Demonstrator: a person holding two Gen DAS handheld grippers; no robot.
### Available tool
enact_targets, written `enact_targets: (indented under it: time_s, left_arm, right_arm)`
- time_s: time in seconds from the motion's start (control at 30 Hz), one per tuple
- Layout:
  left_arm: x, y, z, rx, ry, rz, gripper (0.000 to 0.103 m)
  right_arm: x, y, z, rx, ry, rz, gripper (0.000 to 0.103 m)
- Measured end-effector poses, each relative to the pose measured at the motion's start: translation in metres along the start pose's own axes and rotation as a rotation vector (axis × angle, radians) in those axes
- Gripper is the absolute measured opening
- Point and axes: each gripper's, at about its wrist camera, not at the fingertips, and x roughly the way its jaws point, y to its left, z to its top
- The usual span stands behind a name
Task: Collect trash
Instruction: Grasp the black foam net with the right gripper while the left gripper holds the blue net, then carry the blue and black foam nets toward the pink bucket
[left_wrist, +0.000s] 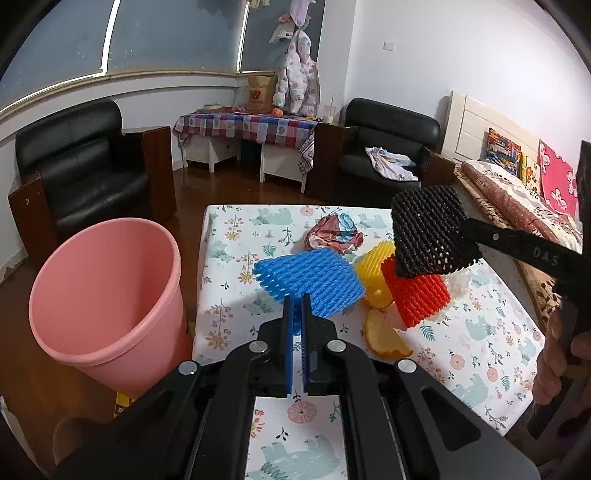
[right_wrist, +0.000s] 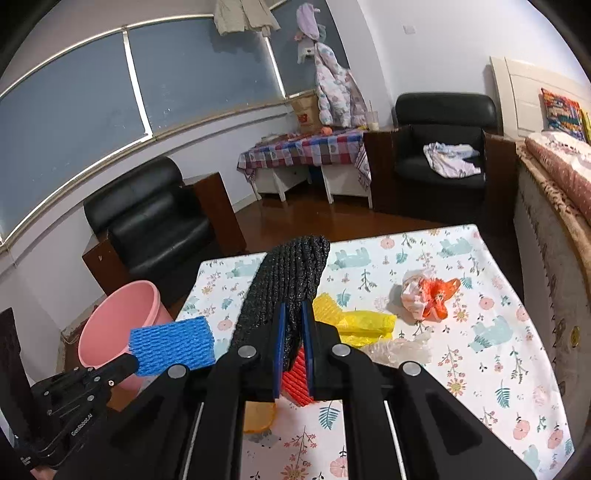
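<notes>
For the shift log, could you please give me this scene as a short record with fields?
left gripper: shut on blue foam net, lifted off the table
right gripper: shut on black foam net, also lifted
still on table: red foam net, yellow foam net, orange peel, crumpled wrapper
bin: pink bucket on the floor beside the table, nothing visible inside

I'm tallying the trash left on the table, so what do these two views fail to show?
- Red foam net: left wrist view, top covered by the held black foam net; right wrist view, mostly behind the right tool.
- Orange peel: right wrist view, mostly hidden by the tool.
- Pink bin: bottom hidden by its wall.
</notes>
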Motion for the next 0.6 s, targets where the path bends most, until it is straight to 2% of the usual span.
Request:
enact_targets:
  time_s: [0.3,0.6]
  left_arm:
    - [-0.003,-0.001,0.001,-0.004,-0.013,0.001,0.003]
    - [-0.005,0.002,0.001,-0.012,-0.016,-0.004,0.003]
  right_arm:
    - [-0.026,-0.002,0.018,0.01,-0.086,0.001,0.009]
    - [-0.034,0.007,0.022,0.01,-0.085,0.014,0.009]
